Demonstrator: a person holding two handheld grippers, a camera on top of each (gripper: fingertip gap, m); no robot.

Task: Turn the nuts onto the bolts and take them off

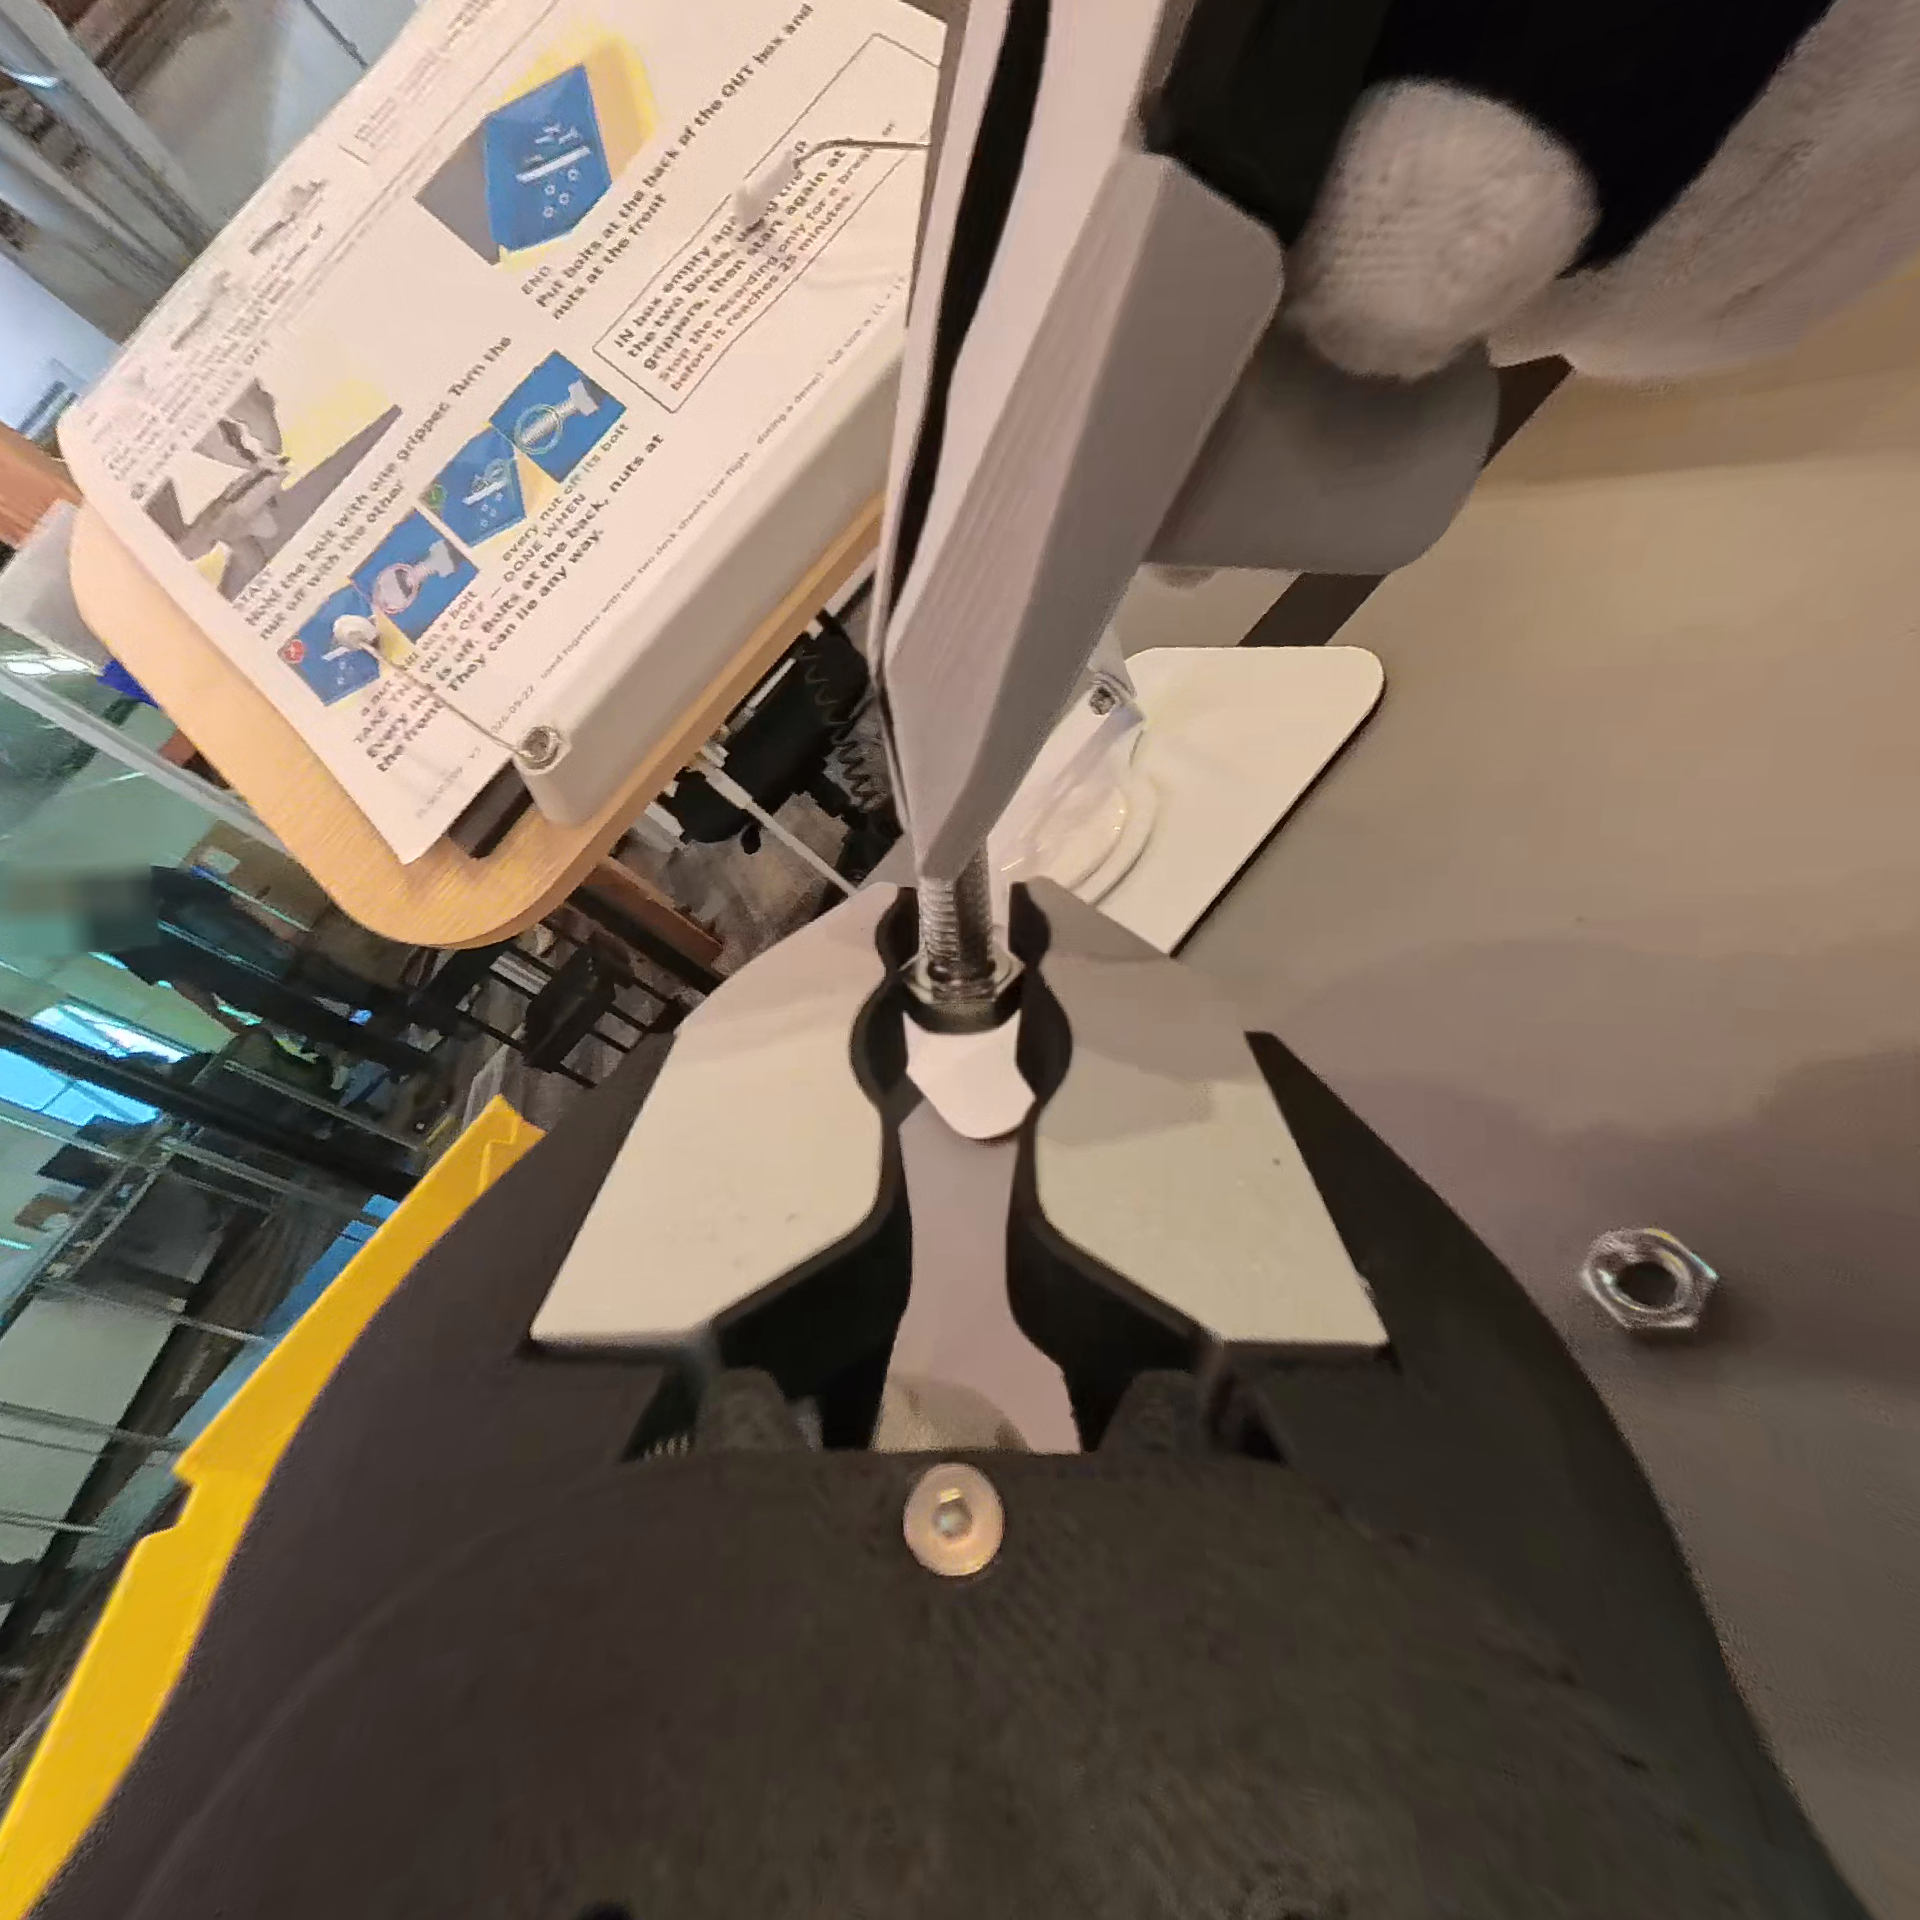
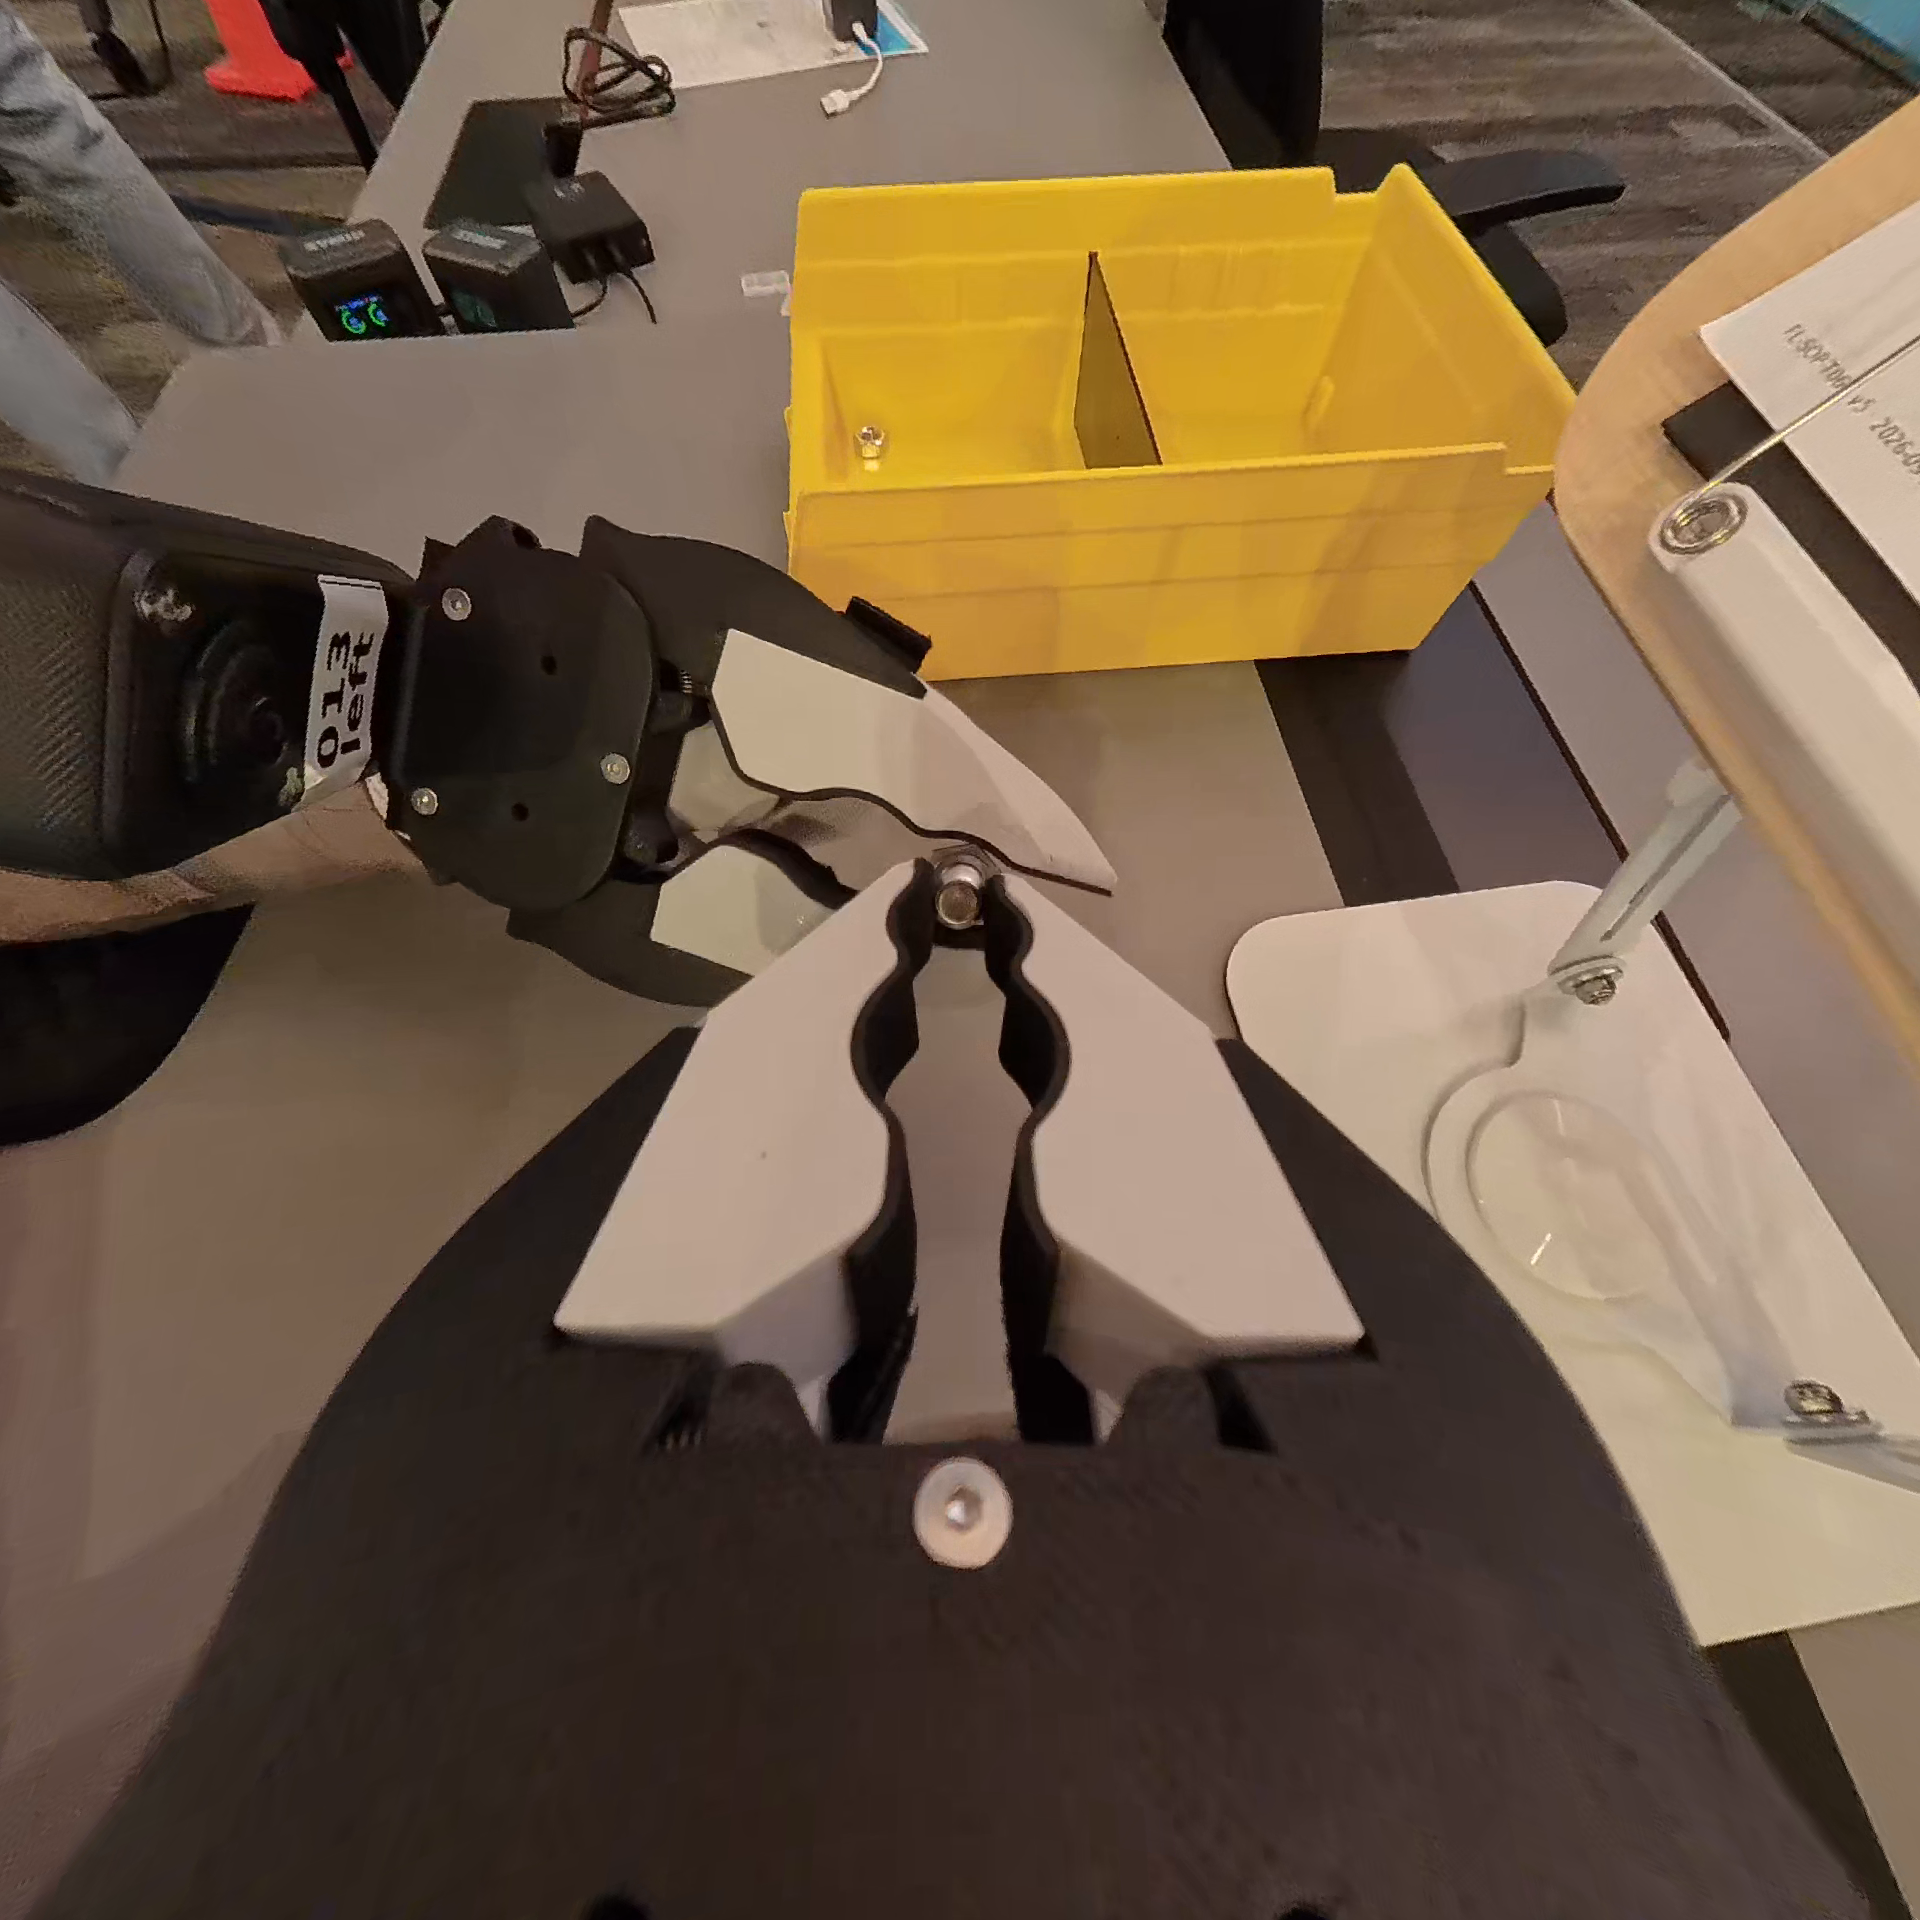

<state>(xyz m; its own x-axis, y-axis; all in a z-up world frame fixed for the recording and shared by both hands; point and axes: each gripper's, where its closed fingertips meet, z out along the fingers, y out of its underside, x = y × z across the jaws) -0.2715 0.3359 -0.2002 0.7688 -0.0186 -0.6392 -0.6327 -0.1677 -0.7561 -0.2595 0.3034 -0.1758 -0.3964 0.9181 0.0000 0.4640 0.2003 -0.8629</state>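
Observation:
A threaded bolt (image 1: 948,923) sticks out of the tips of my right gripper (image 1: 940,857), which reaches down from above and is shut on it. My left gripper (image 1: 956,896) is shut on a silver hex nut (image 1: 956,987) that sits on the bolt's thread. In the right wrist view my right gripper (image 2: 956,883) holds the bolt (image 2: 958,902) between its fingertips. The left gripper (image 2: 997,868) comes in from the left and clamps the nut (image 2: 961,860) just beyond. A loose nut (image 1: 1647,1280) lies on the grey table to the right.
A yellow two-compartment bin (image 2: 1143,540) stands behind the grippers, with a small metal piece (image 2: 871,442) in its left compartment. A stand with an instruction sheet (image 1: 468,364) and white base (image 2: 1507,1195) is at the right. Chargers and cables (image 2: 488,270) lie at the far left. Left and right tips are no more than a few centimetres apart.

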